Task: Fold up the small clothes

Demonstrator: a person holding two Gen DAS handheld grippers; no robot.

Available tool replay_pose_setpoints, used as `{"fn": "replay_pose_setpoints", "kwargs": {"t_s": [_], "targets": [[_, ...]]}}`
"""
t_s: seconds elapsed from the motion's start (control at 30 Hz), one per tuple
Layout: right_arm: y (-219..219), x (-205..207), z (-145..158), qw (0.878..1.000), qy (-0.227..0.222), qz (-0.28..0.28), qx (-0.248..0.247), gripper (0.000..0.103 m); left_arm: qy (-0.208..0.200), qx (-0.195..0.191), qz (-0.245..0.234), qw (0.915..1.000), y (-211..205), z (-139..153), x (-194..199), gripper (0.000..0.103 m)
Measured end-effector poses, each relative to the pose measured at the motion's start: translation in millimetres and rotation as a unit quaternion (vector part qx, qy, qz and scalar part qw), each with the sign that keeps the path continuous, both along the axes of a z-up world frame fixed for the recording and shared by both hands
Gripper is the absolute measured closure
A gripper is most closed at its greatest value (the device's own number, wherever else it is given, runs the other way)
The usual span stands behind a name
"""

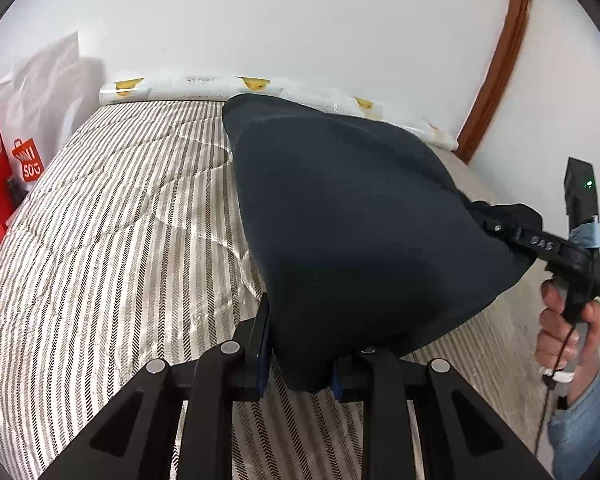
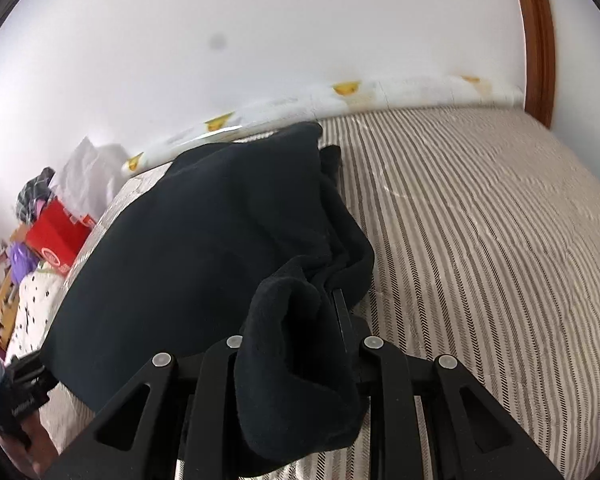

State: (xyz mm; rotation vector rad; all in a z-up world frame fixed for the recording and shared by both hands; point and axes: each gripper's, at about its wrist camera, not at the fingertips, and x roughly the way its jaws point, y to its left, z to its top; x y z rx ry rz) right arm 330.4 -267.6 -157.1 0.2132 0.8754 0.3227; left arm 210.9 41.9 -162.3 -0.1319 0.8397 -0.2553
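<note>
A dark navy garment (image 1: pixel 352 216) hangs stretched between both grippers above the striped bedspread (image 1: pixel 120 232). My left gripper (image 1: pixel 300 364) is shut on one corner of the cloth, its blue pads pressing the fabric. In the left wrist view my right gripper (image 1: pixel 496 226) is seen at the right, clamped on the other corner, with a hand (image 1: pixel 568 328) around its handle. From the right wrist view the same garment (image 2: pixel 204 240) bunches over my right gripper (image 2: pixel 316 320), whose fingers are shut on a thick fold. The far end of the garment trails toward the wall.
A rolled white sheet with yellow prints (image 1: pixel 228 88) lies along the wall at the bed's far edge. Red boxes and a white shopping bag (image 1: pixel 32 120) stand left of the bed. A wooden door frame (image 2: pixel 538 40) rises at the right. Striped bedspread (image 2: pixel 480 220) extends rightward.
</note>
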Motion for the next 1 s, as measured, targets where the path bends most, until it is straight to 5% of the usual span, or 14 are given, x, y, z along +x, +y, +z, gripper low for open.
{"fn": "replay_pose_setpoints", "kwargs": {"t_s": [0.2,0.47,0.73,1.0], "targets": [[-26.2,-9.2,0.4,1.0,0.011,-0.012,0.012,0.072,0.013,0.0,0.007,0.9999,0.3,-0.6,-7.3,0.078],[-9.4,-28.9,52.7,0.995,-0.08,-0.005,-0.058,0.068,0.02,-0.008,-0.001,0.9998,5.8,12.4,-40.0,0.074],[14.3,-24.7,8.1,0.994,-0.045,0.029,-0.091,0.072,-0.024,0.004,-0.001,0.9997,3.9,51.9,-37.1,0.074],[11.8,-35.0,14.9,0.986,-0.019,0.039,-0.162,0.069,0.004,0.041,0.004,0.9991,-10.1,16.7,-5.6,0.069]]}}
